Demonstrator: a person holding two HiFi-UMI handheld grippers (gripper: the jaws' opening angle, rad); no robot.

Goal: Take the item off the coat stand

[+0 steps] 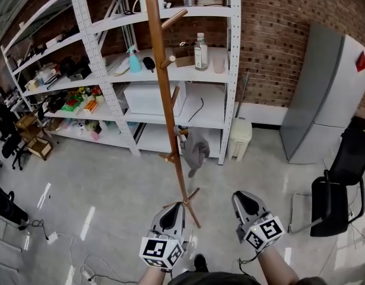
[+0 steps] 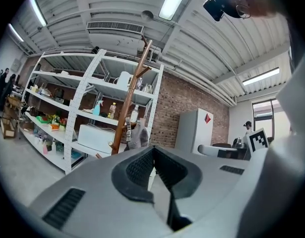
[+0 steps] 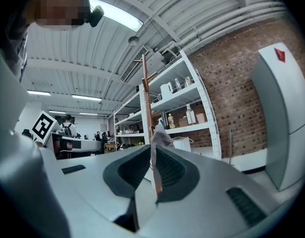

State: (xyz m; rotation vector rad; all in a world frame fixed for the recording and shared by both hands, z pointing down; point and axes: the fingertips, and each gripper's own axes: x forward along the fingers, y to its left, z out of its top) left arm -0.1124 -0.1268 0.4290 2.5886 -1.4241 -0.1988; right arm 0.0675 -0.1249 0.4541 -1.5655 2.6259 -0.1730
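Note:
A tall wooden coat stand (image 1: 164, 82) rises from the grey floor in front of the shelves. A grey cloth item (image 1: 197, 151), like a cap, hangs from one of its low pegs. My left gripper (image 1: 173, 211) is low at the foot of the stand, shut and empty. My right gripper (image 1: 243, 198) is beside it on the right, also shut with nothing in it. The left gripper view shows the stand (image 2: 130, 103) and grey item (image 2: 138, 136) beyond the left gripper (image 2: 153, 155). In the right gripper view the stand (image 3: 146, 98) and item (image 3: 161, 137) sit just above the right gripper (image 3: 153, 157).
White metal shelving (image 1: 232, 70) with bottles and boxes stands behind the stand. A white bin (image 1: 240, 138) sits at its right foot. A grey cabinet (image 1: 327, 94) and a black chair (image 1: 336, 198) are on the right. Cables (image 1: 51, 236) lie on the floor at left.

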